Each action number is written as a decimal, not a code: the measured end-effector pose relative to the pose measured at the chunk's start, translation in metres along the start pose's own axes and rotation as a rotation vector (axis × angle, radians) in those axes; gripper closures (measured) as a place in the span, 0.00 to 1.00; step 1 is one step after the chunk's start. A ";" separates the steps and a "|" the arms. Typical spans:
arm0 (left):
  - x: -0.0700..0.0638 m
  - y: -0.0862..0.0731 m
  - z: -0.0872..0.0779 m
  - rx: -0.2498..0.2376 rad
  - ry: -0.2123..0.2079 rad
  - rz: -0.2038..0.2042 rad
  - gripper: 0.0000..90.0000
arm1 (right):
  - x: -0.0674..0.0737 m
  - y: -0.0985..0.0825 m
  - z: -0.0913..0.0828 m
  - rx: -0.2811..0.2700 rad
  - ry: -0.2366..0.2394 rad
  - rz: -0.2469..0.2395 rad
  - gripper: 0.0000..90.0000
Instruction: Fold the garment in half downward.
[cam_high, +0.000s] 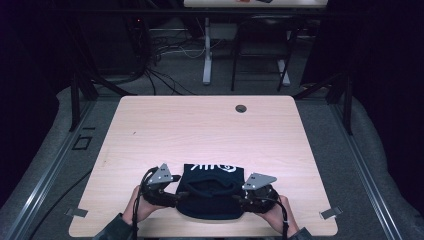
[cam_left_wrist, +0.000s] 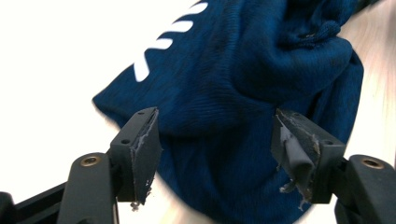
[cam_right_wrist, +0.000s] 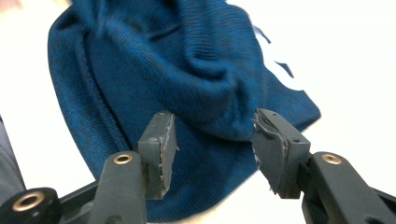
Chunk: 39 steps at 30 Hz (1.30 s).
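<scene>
A dark blue knit beanie (cam_high: 210, 192) with white lettering lies crumpled near the front edge of the light wooden table (cam_high: 200, 130). My left gripper (cam_high: 182, 194) sits at the beanie's left side and my right gripper (cam_high: 237, 198) at its right side, both pointing inward. In the left gripper view the left gripper (cam_left_wrist: 215, 140) is open, its jaws wide apart with the beanie's cloth (cam_left_wrist: 233, 70) bulging between them, untouched by the pads. In the right gripper view the right gripper (cam_right_wrist: 212, 140) is open too, with a fold of the beanie (cam_right_wrist: 163, 60) in the gap.
A round cable hole (cam_high: 241, 108) sits near the table's far edge. Metal brackets (cam_high: 76, 212) (cam_high: 330, 213) stick out at the front corners. Beyond the table stand another desk's legs (cam_high: 206, 60) and loose floor cables (cam_high: 165, 50). Dark frames flank both sides.
</scene>
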<state>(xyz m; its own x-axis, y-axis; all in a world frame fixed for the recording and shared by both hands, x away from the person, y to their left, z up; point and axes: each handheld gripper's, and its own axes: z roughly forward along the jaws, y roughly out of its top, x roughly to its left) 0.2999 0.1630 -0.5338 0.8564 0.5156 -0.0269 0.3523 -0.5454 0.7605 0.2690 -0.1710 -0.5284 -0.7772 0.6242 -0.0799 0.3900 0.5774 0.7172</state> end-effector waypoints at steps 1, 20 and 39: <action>0.001 -0.002 -0.003 -0.003 0.002 -0.006 0.36 | -0.003 0.000 -0.005 -0.014 -0.005 0.018 0.53; -0.001 0.014 0.024 -0.020 0.078 -0.034 0.32 | -0.009 0.032 0.017 -0.024 0.024 0.122 0.56; -0.010 -0.006 0.056 0.105 0.100 -0.062 0.27 | 0.002 0.010 0.057 0.159 0.030 0.054 0.32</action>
<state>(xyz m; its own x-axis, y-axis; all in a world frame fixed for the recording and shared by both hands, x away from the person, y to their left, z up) 0.3107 0.1242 -0.5740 0.7918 0.6107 -0.0034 0.4456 -0.5739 0.6870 0.2992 -0.1337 -0.5609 -0.7661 0.6423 -0.0217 0.5033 0.6205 0.6014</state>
